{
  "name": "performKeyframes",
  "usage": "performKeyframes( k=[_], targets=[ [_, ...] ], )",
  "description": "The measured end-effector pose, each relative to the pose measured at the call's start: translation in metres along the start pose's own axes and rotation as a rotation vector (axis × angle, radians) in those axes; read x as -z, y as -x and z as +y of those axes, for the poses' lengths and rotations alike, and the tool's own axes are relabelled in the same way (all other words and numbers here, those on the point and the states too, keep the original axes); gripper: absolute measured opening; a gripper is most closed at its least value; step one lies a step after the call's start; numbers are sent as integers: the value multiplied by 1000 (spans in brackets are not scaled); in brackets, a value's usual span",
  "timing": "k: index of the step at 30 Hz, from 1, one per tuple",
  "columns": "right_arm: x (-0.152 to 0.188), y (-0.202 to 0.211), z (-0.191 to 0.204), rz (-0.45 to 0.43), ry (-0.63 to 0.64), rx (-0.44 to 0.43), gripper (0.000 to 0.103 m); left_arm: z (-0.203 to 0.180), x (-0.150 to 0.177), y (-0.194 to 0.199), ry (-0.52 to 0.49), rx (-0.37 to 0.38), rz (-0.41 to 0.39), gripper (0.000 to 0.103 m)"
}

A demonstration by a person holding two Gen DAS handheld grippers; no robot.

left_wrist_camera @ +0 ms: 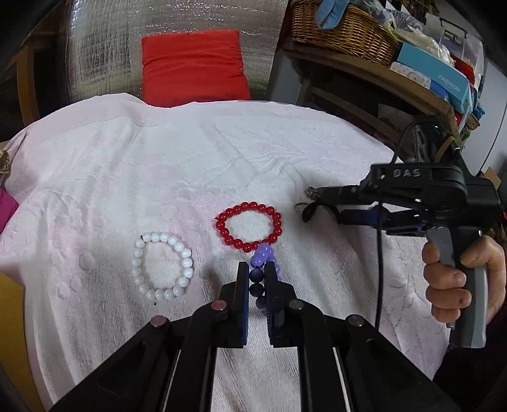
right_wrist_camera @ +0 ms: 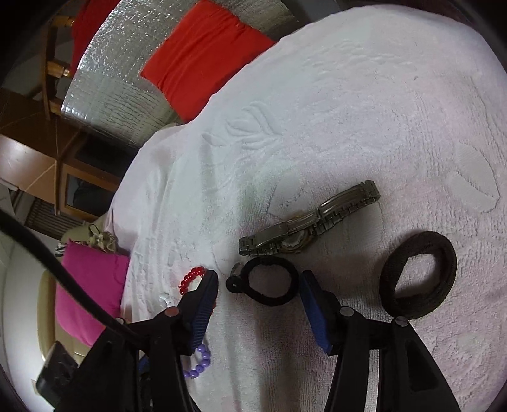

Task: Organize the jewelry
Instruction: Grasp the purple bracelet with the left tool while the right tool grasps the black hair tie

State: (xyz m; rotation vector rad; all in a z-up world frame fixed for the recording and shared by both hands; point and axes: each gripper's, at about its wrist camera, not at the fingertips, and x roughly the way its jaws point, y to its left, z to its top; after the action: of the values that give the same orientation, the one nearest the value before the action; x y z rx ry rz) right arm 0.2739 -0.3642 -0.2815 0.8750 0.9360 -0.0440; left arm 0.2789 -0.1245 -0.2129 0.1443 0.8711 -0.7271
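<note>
The left gripper (left_wrist_camera: 256,279) clamps a purple bracelet (left_wrist_camera: 261,258) beside the red bracelet (left_wrist_camera: 248,226). The right gripper (right_wrist_camera: 258,301) stands wide apart around a black hair tie (right_wrist_camera: 269,280), not touching it.

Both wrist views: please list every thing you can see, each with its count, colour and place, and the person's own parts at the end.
towel: one, pale pink, under all the jewelry
white bracelet: one, left on towel
red bracelet: one, middle of towel
purple bracelet: one, clamped in left gripper
watch: one, metal, beyond right gripper
black hair tie: one, between right gripper's open jaws
brown hair band: one, right of tie
cushion: one, red, behind towel
basket: one, wicker, on shelf
left gripper: black, shut
right gripper: black, open
hand: on right gripper's handle
</note>
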Motion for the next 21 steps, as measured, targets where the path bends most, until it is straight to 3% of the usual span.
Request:
performKeyframes(
  k=[3, 6, 12, 21],
  targets=[
    [1, -1, 1, 17, 25, 16, 33, -3, 1, 3, -2, 0, -3, 9],
    [2, 0, -4, 23, 17, 8, 28, 0, 3, 3, 6, 2, 1, 9],
    [1, 4, -13, 35, -21, -36, 27, 4, 5, 2, 8, 1, 10, 9],
    [0, 7, -10, 46, -18, -27, 30, 5, 7, -1, -1, -1, 32, 9]
  ],
)
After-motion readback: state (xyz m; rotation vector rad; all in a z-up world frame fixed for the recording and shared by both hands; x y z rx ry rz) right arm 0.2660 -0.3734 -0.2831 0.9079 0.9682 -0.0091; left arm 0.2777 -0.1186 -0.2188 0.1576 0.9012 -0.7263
